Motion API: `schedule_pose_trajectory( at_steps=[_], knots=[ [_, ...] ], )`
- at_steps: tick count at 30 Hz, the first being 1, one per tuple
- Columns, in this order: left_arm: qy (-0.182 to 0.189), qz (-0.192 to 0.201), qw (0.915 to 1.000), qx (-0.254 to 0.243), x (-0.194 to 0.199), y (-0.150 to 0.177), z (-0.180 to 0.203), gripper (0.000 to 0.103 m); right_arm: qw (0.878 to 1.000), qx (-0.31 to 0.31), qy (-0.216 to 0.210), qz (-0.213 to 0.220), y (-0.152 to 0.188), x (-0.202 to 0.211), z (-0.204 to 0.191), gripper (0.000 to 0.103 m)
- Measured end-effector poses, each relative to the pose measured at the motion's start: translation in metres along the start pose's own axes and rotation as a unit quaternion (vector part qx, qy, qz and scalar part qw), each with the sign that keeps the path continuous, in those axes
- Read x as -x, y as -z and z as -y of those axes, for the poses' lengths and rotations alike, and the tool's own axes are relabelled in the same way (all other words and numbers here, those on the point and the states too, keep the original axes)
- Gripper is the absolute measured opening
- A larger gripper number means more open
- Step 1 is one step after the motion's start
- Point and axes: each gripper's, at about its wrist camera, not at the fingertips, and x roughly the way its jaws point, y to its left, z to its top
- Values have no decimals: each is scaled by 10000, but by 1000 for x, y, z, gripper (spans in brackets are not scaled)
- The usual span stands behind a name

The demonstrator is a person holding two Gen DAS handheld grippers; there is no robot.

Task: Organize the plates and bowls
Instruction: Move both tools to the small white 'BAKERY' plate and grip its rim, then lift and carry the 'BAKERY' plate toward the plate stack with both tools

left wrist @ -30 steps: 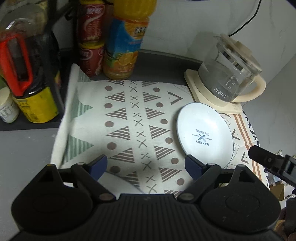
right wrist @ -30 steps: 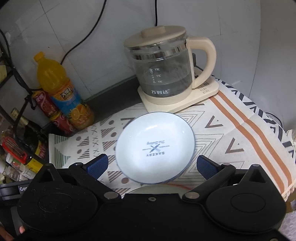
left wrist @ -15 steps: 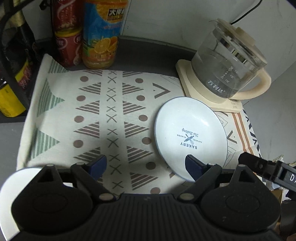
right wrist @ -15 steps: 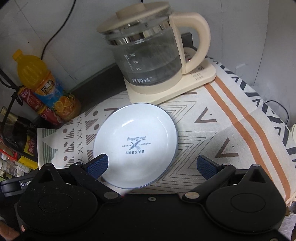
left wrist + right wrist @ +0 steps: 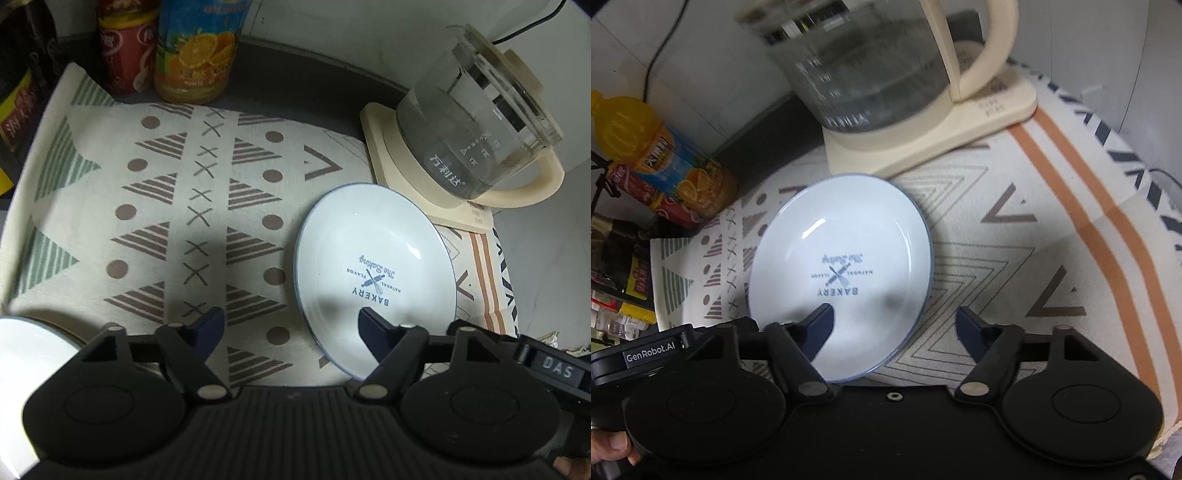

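1. White plate (image 5: 373,266), printed "BAKERY", lies flat on the patterned cloth (image 5: 177,206) at centre right of the left wrist view; same plate (image 5: 842,266) sits left of centre in the right wrist view.
2. Left claw (image 5: 291,328): jaws apart, have just been closing. Its right finger is over the plate's near rim; nothing is clamped.
3. Right claw (image 5: 894,325): jaws apart, have just been closing. The plate's near rim lies between them, unclamped.
4. Glass kettle (image 5: 476,133) stands on its cream base, upper right, just beyond the plate.
5. Second white dish (image 5: 26,354) shows at the lower left edge.
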Motion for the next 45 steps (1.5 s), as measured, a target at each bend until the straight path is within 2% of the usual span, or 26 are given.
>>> schedule_pose_trajectory(
  at_steps=[2,4,7,10,12,16,17,20,22,23,27,45],
  knots=[
    [-28,-52,10000,27,-5,0,0,66,9999,-8,-27,-114,0,-7,3,59],
    [-50,-104,9999,92,-10,0,-2,58,9998,16,-32,-198,0,-12,3,57],
    [-31,-154,9997,166,-15,0,-6,52,9996,42,-24,-273,0,-17,4,57],
    [-1,-194,9996,212,-20,-1,-8,44,9993,66,-50,-375,-1,-22,6,52],
    [36,-241,9994,236,-23,-1,-9,41,9990,65,-44,-450,-1,-26,8,46],
    [160,-305,9990,277,-30,-2,-10,37,9988,94,-56,-477,-1,-31,11,41],
    [187,-317,9989,273,-31,-3,-10,36,9988,143,-59,-466,-1,-32,10,38],
    [297,-355,9986,269,-35,-4,-10,28,9983,251,-174,-497,-1,-34,9,20],
    [376,-363,9984,194,-36,-4,-7,16,9982,319,-196,-466,-1,-32,7,19],
    [405,-368,9984,121,-36,-5,-4,14,9982,375,-205,-420,0,-30,6,19],
    [254,-206,9993,-191,-31,-4,6,13,9982,349,-438,-220,1,-20,7,17],
    [590,176,9976,-301,6,-7,1,13,9969,553,-450,321,-1,19,-16,17]
  ],
)
